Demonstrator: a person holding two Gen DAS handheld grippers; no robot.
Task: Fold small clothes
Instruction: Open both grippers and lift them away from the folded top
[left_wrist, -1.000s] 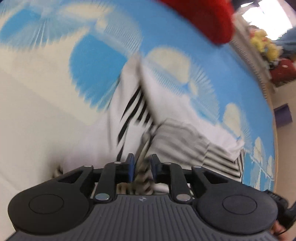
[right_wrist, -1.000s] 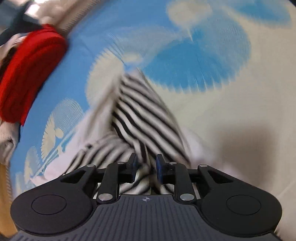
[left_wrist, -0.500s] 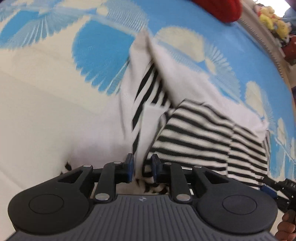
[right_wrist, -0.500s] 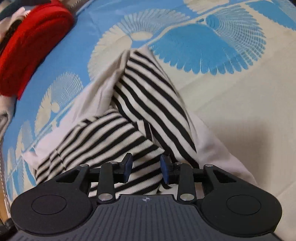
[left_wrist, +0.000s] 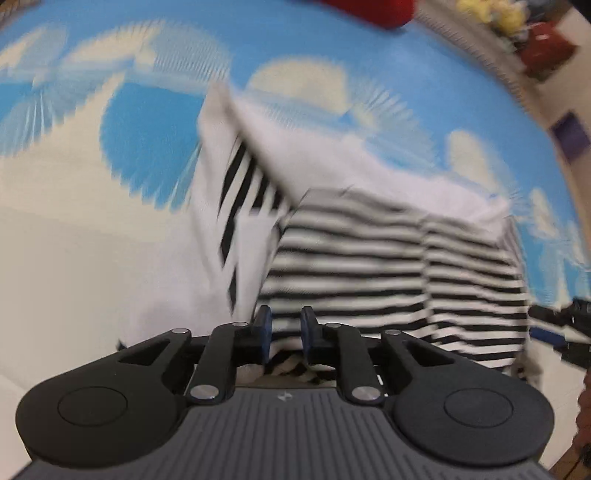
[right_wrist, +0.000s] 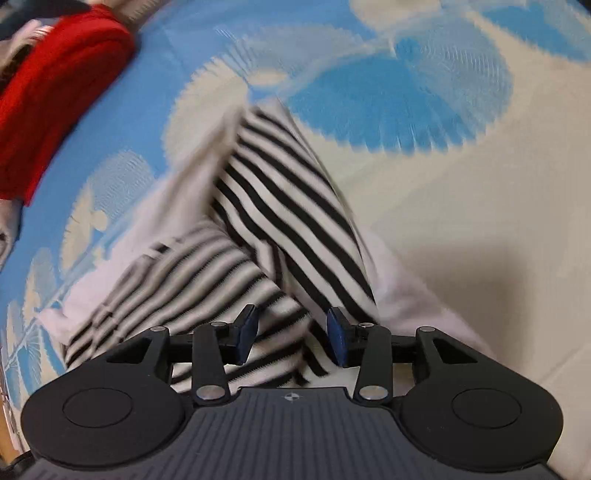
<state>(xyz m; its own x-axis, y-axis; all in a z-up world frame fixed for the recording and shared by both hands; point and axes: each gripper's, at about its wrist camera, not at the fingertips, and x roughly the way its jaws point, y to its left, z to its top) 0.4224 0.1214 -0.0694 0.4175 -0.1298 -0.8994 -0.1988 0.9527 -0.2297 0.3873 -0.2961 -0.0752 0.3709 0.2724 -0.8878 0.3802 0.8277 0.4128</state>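
left gripper (left_wrist: 284, 334) we see low over the near edge of the striped garment (left_wrist: 388, 273), jaws narrowed to a small gap with a bit of striped fabric between the blue pads (left_wrist: 264, 328); we can't tell if the pads actually pinch it, frame is blurry. right gripper (right_wrist: 291, 338) has its jaws spread wide, striped cloth lying between and under the pads (right_wrist: 246, 332) but not clamped, nothing held. in the right wrist view we see the striped garment (right_wrist: 266, 236) lying partly folded on the blue and cream patterned sheet (right_wrist: 461, 184), a black-and-white striped flap folded over its white side, one pointed end reaching away from us toward the blue fan motif. white fabric shows along both sides of the stripes. in the left wrist view the striped panel sits to the right of a white section, and the tip of the other gripper shows at the right edge, just beside the garment's corner. red clothing item (right_wrist: 55, 99) lies on the sheet far left, well apart from the garment; we also see it at the top of the left wrist view. yellow plush toys (left_wrist: 491, 14) sit beyond the sheet's edge, blurred.
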